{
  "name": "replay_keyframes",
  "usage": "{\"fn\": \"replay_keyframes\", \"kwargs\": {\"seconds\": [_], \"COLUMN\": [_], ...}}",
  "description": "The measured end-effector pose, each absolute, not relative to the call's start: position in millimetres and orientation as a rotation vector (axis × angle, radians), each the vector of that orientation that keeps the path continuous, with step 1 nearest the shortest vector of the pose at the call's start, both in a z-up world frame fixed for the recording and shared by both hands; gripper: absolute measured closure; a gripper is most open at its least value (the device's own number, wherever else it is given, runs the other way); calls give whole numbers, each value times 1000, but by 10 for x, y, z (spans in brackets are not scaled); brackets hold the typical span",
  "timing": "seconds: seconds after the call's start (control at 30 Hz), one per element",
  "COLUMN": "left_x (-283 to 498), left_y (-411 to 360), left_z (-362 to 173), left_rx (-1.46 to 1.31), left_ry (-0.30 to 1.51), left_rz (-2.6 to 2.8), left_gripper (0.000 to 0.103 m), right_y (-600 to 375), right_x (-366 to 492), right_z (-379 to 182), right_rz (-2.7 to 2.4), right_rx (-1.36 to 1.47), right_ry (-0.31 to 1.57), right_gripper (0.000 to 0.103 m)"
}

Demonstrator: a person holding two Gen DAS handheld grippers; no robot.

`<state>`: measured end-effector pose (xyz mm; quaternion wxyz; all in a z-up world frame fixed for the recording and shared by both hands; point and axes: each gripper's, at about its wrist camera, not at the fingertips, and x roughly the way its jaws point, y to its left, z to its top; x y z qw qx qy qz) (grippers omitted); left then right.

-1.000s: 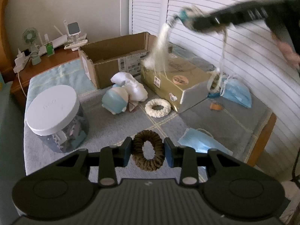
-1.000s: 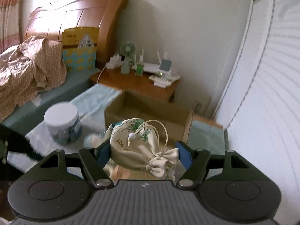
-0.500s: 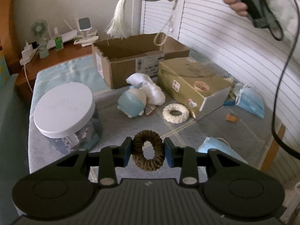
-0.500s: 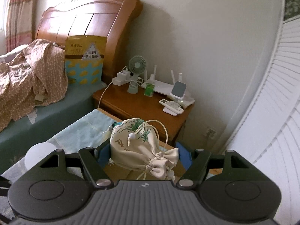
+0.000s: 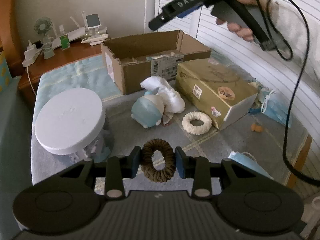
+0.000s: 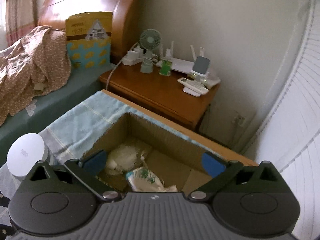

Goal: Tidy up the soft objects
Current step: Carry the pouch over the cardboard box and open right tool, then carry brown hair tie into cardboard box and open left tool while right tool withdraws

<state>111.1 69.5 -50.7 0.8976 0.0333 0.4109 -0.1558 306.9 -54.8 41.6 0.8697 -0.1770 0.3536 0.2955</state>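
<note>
Status: left gripper (image 5: 158, 161) clamped on brown scrunchie (image 5: 158, 163), held upright between the pads above the grey cloth (image 5: 200, 152). Right gripper (image 6: 154, 161) jaws opening, spread wide, nothing between them; it hangs over the open cardboard box (image 6: 160, 132). Drawstring pouch (image 6: 146, 179) with green leaf print lies on the box floor, at 6 o'clock in the right wrist view, beside a pale fluffy item (image 6: 125, 159) at its 11 o'clock. In the left wrist view, white scrunchie (image 5: 197, 121) sits on the cloth touching the gold box (image 5: 214, 89), plush toy (image 5: 158, 105) at its 9 o'clock, white-lidded jar (image 5: 69, 121) further out at 9. Blue face masks (image 5: 275, 106) at 3 o'clock.
</note>
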Motion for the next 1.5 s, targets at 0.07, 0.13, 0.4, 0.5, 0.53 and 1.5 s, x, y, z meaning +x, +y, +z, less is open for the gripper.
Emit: {"fn": "replay_keyframes", "kwargs": {"seconds": [0.07, 0.13, 0.4, 0.5, 0.53, 1.5], "left_x": [1121, 1129, 1172, 1214, 1233, 2833], "left_y": [672, 653, 584, 570, 564, 410], "left_z": [-495, -475, -334, -250, -226, 101], "left_rx": [75, 78, 83, 89, 90, 97], "left_ry": [848, 845, 837, 822, 819, 722], "left_rz": [-326, -331, -352, -350, -350, -233], "left_gripper": [68, 68, 68, 68, 68, 16], "right_y": [-624, -695, -906, -977, -995, -1341], "right_x": [3000, 2914, 2347, 2134, 2067, 1396], "right_z": [395, 389, 395, 407, 408, 246], "right_rz": [591, 557, 462, 444, 437, 347], "right_rx": [-352, -333, -304, -274, -260, -198], "right_ry": [749, 750, 735, 731, 726, 744], "right_gripper": [0, 0, 0, 0, 0, 0]}}
